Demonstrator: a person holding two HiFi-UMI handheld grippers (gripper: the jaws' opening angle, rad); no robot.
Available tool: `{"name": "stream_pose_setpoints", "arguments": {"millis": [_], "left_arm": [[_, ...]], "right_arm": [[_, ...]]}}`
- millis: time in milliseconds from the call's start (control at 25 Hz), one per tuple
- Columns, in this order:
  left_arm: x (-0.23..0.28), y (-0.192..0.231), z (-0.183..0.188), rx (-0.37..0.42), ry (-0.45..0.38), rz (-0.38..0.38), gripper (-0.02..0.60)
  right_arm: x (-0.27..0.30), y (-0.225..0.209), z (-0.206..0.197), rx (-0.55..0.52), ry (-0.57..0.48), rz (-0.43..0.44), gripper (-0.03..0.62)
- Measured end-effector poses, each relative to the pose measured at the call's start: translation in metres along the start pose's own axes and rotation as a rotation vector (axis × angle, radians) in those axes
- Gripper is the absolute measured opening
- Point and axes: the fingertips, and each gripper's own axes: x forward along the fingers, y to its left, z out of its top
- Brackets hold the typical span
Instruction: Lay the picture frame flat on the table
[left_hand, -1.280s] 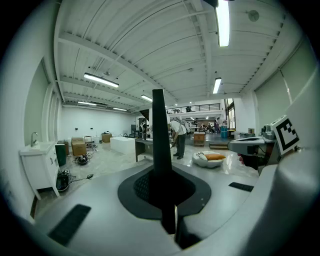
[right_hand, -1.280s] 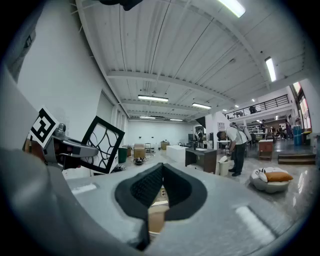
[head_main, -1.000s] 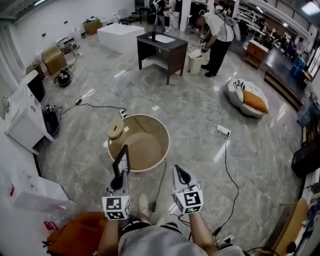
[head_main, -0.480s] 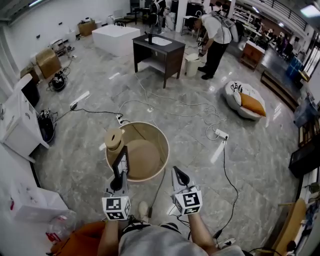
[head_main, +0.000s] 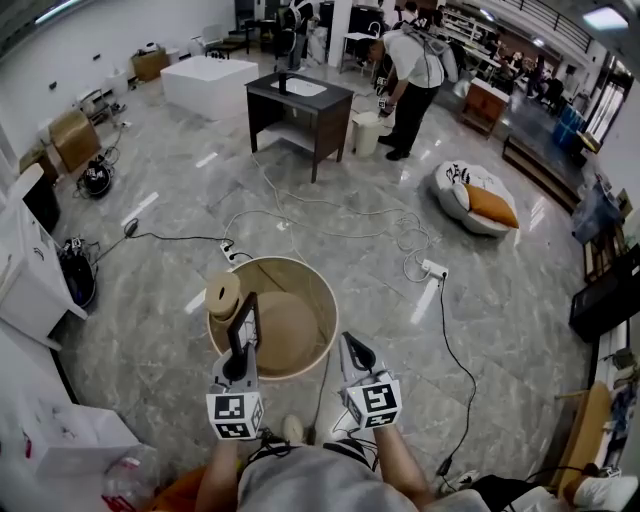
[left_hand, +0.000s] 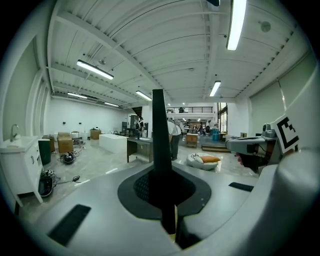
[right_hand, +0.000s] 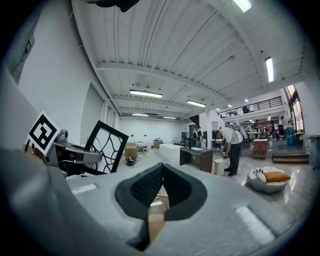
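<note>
Left gripper (head_main: 238, 362): fingers pinch the black picture frame (head_main: 246, 322) by its lower edge and hold it upright above the floor, at the near left. Right gripper (head_main: 352, 352): fingers pressed together, nothing between them. A round wooden tub (head_main: 326, 300) stands just beyond. The dark desk (head_main: 300, 105) stands far off, well apart.

Your floor (head_main: 480, 300) is glossy grey stone, mirror-smooth; the round counter (head_main: 295, 330) looks pale matt wood; your picture frame (head_main: 247, 320) is matt black.
</note>
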Motion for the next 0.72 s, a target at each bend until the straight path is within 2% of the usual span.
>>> {"name": "stream_pose_setpoints", "arguments": {"millis": [440, 720], "left_arm": [[0.037, 0.047, -0.002, -0.026, 0.005, -0.011, 0.025], [0.079, 0.054, 0.001, -0.038, 0.013, 0.024, 0.025]], "right_arm": [[0.049, 0.003, -0.011, 0.016, 0.03, -0.032, 0.0], [0.096, -0.019, -0.013, 0.025, 0.037, 0.015, -0.001]]}}
